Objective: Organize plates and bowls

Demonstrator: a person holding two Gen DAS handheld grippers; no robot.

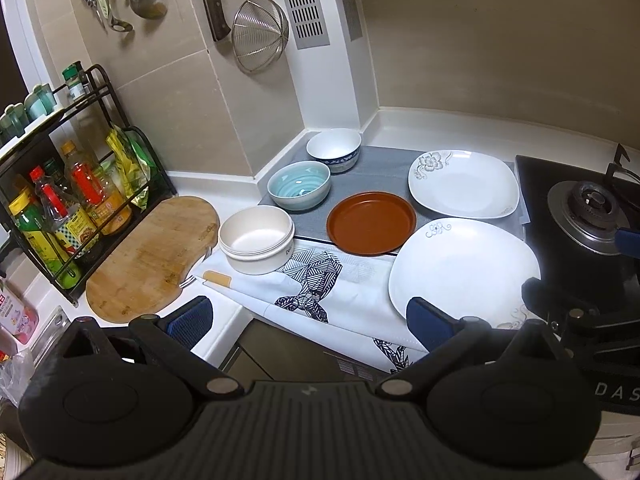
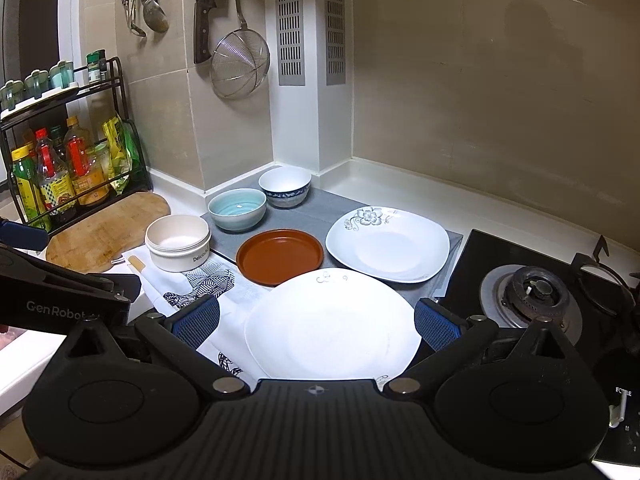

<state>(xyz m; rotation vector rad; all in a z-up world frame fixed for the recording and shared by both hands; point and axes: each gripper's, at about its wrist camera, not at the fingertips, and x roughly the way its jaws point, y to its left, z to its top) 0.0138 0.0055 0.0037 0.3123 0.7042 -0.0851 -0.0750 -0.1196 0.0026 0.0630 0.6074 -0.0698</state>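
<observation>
On the counter lie a near white plate [image 1: 464, 268] [image 2: 332, 324], a far white plate with a flower print [image 1: 464, 184] [image 2: 388, 244] and a brown plate [image 1: 370, 222] [image 2: 279, 255]. To the left stand a cream bowl [image 1: 258, 238] [image 2: 178, 242], a light blue bowl [image 1: 299, 184] [image 2: 237, 208] and a white bowl with a blue rim pattern [image 1: 334, 149] [image 2: 285, 186]. My left gripper [image 1: 308, 320] is open and empty above the counter's front edge. My right gripper [image 2: 316, 324] is open and empty, above the near white plate.
A wooden cutting board [image 1: 152, 256] and a black rack of bottles [image 1: 68, 200] stand at the left. A gas stove burner [image 2: 536, 292] is at the right. A patterned cloth [image 1: 316, 284] and a grey mat [image 1: 380, 172] lie under the dishes. Utensils hang on the wall.
</observation>
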